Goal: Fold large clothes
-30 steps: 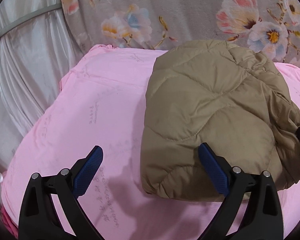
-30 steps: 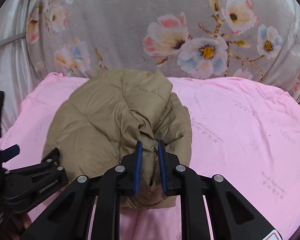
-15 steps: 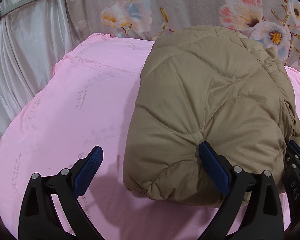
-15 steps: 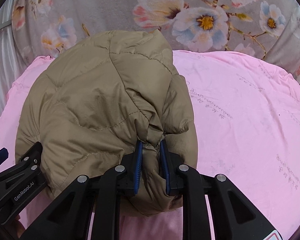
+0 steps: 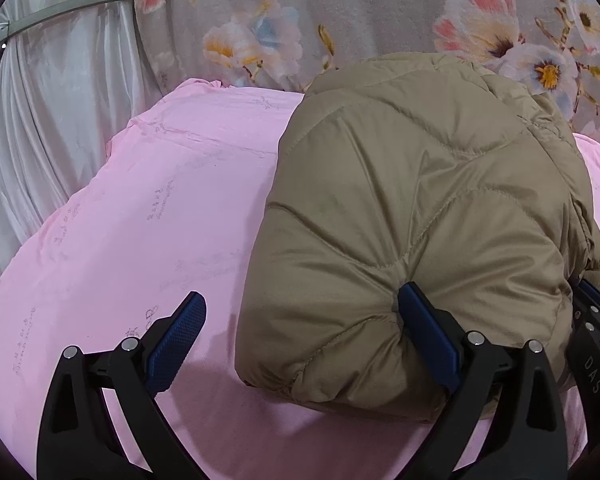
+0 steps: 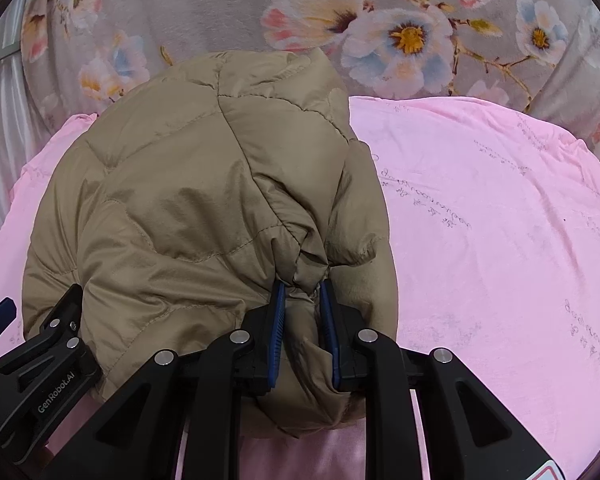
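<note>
A tan quilted puffer jacket (image 5: 420,216) lies bundled on the pink sheet (image 5: 140,240); it also shows in the right wrist view (image 6: 188,208). My left gripper (image 5: 302,320) is open wide at the jacket's near left edge, with its right finger (image 5: 428,332) pressed against the fabric. My right gripper (image 6: 303,296) is shut on a bunched fold of the jacket at its near right side. The left gripper's body shows at the lower left of the right wrist view (image 6: 40,364).
A grey floral blanket (image 6: 380,20) lies behind the jacket along the back. A white curtain (image 5: 52,112) hangs at the left. The pink sheet (image 6: 500,220) stretches bare to the right of the jacket.
Both grippers have moved forward toward the jacket, which now looks larger and closer. The right gripper kept its hold on the fold; the left stayed open.
</note>
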`<state>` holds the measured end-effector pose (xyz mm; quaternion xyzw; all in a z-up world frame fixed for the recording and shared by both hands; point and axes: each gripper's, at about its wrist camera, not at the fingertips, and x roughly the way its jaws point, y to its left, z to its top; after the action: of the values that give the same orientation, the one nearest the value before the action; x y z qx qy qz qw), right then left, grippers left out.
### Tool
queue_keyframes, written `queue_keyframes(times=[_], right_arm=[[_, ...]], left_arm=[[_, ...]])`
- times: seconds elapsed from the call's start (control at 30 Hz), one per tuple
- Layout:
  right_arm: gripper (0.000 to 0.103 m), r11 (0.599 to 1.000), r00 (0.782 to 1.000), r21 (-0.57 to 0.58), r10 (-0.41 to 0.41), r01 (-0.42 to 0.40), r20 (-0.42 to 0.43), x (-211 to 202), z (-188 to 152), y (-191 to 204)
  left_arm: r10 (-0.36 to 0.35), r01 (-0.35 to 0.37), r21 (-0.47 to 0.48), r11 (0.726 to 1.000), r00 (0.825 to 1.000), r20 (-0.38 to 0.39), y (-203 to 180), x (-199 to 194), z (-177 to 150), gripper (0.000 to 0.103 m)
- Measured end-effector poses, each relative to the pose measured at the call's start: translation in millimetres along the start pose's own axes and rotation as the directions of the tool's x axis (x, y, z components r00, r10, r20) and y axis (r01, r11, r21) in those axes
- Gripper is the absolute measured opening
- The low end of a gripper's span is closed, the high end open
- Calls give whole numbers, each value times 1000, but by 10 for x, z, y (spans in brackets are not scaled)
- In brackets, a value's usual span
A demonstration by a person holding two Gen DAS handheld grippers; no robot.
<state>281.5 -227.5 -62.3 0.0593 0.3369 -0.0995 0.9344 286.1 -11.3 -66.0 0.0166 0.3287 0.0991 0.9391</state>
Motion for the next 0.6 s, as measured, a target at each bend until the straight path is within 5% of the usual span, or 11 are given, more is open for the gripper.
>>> queue_keyframes(times=[0.4, 0.6], right_arm=[[19, 999, 1000, 32, 25, -25, 11, -7, -10, -55], [32, 998, 998, 56, 23, -27, 63, -289, -167, -147]], left_arm=[[3, -2, -16, 1000, 1000, 13, -24, -24, -24, 95], [-26, 27, -44, 999, 999, 33, 58, -127, -65, 95]])
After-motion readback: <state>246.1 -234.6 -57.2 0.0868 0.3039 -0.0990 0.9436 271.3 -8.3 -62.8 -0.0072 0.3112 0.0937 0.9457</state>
